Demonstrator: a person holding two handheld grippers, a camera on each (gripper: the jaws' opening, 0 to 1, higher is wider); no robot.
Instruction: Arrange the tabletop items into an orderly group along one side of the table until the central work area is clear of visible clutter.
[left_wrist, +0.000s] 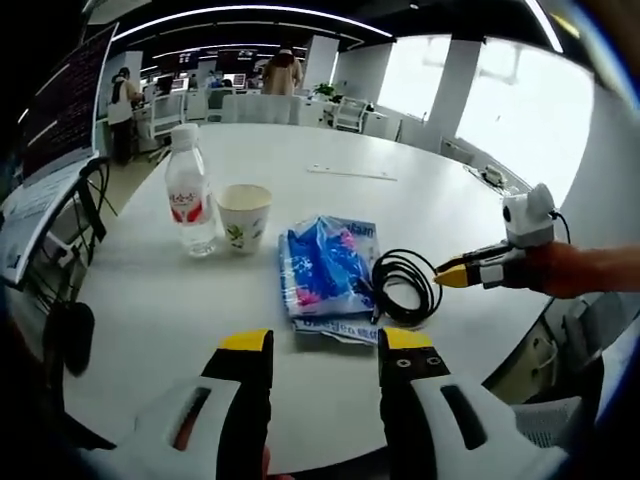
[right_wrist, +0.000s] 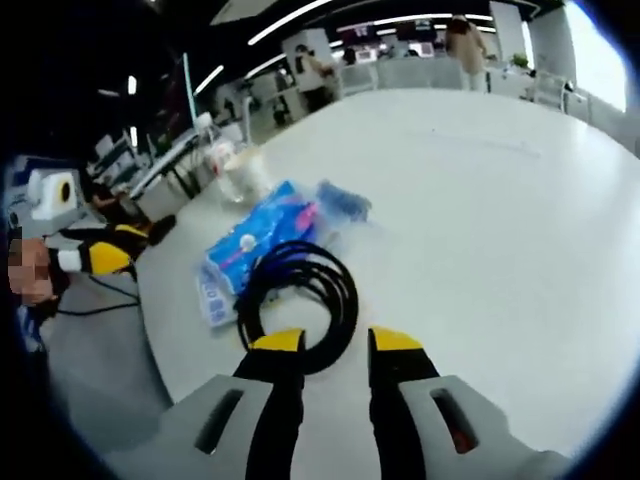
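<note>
The right gripper (right_wrist: 335, 341) has its jaws apart at the black cable coil (right_wrist: 298, 300). The left gripper (left_wrist: 327, 341) is apart too, holding nothing. Touching the coil lies a blue tissue pack (left_wrist: 328, 275). Beyond the pack stand a paper cup (left_wrist: 244, 215) and water bottle (left_wrist: 189, 190) on the white table (left_wrist: 400, 200).

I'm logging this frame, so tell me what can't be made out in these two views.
- Print on the blue packet: too small in the left gripper view, blurred in the right gripper view.
- Water bottle and paper cup: a smeared pale blur in the right gripper view.
- Black cable coil: its near edge is hidden behind the right gripper jaws.
- Thin strip far across the white table: too small to identify.
</note>
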